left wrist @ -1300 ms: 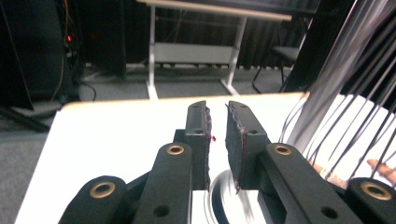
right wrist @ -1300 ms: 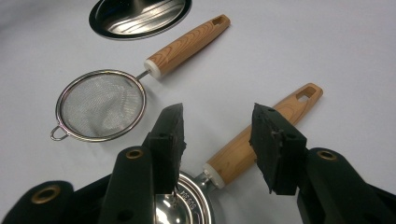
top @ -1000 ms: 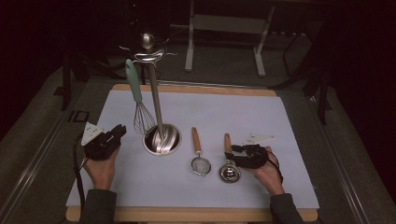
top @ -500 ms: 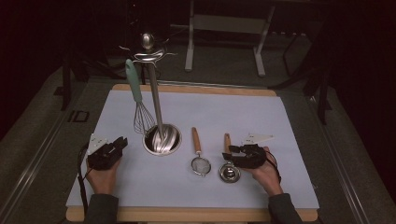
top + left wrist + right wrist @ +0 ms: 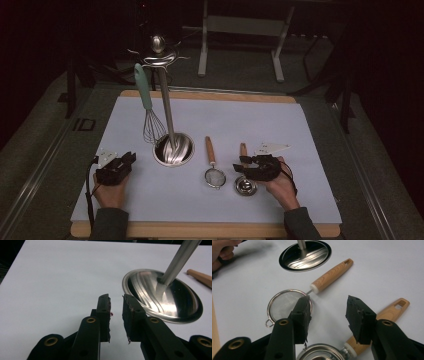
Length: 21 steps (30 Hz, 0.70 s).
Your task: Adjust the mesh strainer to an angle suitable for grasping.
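In the high view the right gripper (image 5: 243, 166) sits at the lower right of the frame, low over the white mat (image 5: 300, 150) that covers the bench, just above a small metal cup with a wooden handle (image 5: 244, 184). In the right gripper view its jaws stand wide apart and grasp nothing; the cup's rim lies at the bottom edge between them and its handle (image 5: 395, 307) runs off to the right. The small mesh strainer (image 5: 284, 305) lies just left of the cup, its wooden handle pointing to the upper right. The left gripper (image 5: 127, 161) rests at the lower left, its jaws released with a narrow gap, just beside the round steel base of the utensil stand (image 5: 162, 300). A whisk (image 5: 150, 117) hangs from that stand.
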Available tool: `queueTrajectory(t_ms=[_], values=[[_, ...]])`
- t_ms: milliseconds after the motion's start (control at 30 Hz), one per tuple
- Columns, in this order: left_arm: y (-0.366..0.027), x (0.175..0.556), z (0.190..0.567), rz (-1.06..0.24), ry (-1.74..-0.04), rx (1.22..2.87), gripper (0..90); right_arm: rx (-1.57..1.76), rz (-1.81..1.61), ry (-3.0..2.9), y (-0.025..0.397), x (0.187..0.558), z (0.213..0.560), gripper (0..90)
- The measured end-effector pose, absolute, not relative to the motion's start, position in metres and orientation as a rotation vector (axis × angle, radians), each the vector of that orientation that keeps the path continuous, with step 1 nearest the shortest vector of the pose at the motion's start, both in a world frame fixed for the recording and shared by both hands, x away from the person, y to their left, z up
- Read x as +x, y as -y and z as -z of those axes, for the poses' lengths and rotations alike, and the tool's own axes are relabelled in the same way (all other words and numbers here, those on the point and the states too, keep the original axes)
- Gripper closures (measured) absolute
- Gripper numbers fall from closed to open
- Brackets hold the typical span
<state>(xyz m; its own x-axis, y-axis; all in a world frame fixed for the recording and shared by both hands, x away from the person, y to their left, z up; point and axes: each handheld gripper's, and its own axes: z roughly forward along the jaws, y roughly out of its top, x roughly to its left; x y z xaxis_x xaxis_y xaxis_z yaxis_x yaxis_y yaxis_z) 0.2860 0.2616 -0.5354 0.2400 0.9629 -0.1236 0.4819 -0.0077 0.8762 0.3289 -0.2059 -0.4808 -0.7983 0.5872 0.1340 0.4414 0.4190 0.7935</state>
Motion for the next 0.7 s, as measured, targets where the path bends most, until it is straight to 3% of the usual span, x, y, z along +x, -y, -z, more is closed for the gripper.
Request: queueTrajectory(t_ms=[333,533,700], values=[[-0.26,0.286,0.539,-0.705,-1.358,1.632,75.6,0.926,-1.258,-2.535,0.183,0.341,0.478,54.1],[-0.258,0.285,0.539,-0.725,-1.349,1.648,73.9,0.96,-1.163,-2.573,0.159,0.355,0.485,62.9],[-0.256,0.285,0.539,-0.735,-1.34,1.654,73.2,0.992,-1.13,-2.604,0.137,0.365,0.491,63.7]])
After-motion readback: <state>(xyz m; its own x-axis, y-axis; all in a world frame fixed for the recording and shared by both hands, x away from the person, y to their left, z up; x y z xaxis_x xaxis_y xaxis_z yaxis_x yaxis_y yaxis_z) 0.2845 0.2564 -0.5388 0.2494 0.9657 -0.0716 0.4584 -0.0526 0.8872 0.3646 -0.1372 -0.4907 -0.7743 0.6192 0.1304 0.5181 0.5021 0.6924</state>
